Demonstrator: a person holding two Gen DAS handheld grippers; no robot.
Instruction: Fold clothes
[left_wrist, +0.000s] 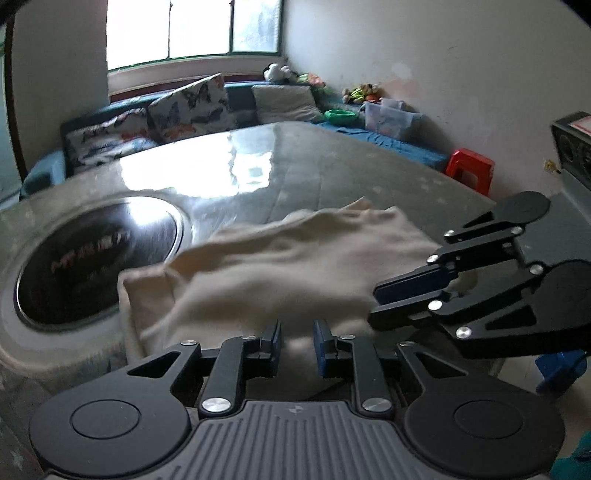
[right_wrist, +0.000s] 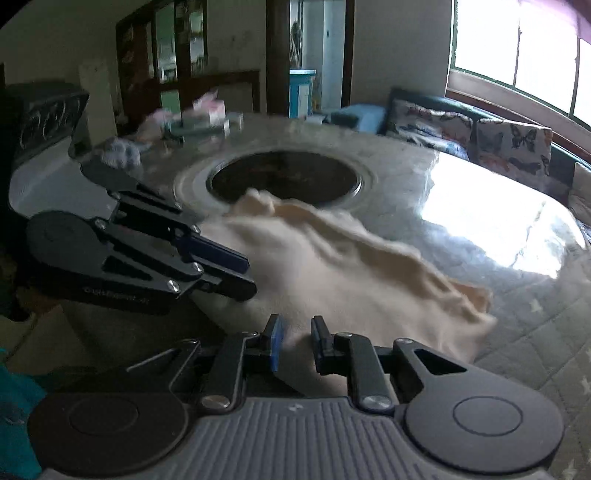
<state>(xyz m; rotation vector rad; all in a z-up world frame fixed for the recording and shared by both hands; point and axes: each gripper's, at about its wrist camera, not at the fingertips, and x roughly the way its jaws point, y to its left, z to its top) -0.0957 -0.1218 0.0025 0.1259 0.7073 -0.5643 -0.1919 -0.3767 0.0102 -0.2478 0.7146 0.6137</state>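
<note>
Both tools, L + R, seemingly pinch cream cloth.

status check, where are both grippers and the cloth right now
Left gripper and right gripper both pinching near edge of cream cloth. Cloth rumpled on table, corner over round black inset. Nothing blocking.

Garment on table, beside round inset, seemingly overlapping
</note>
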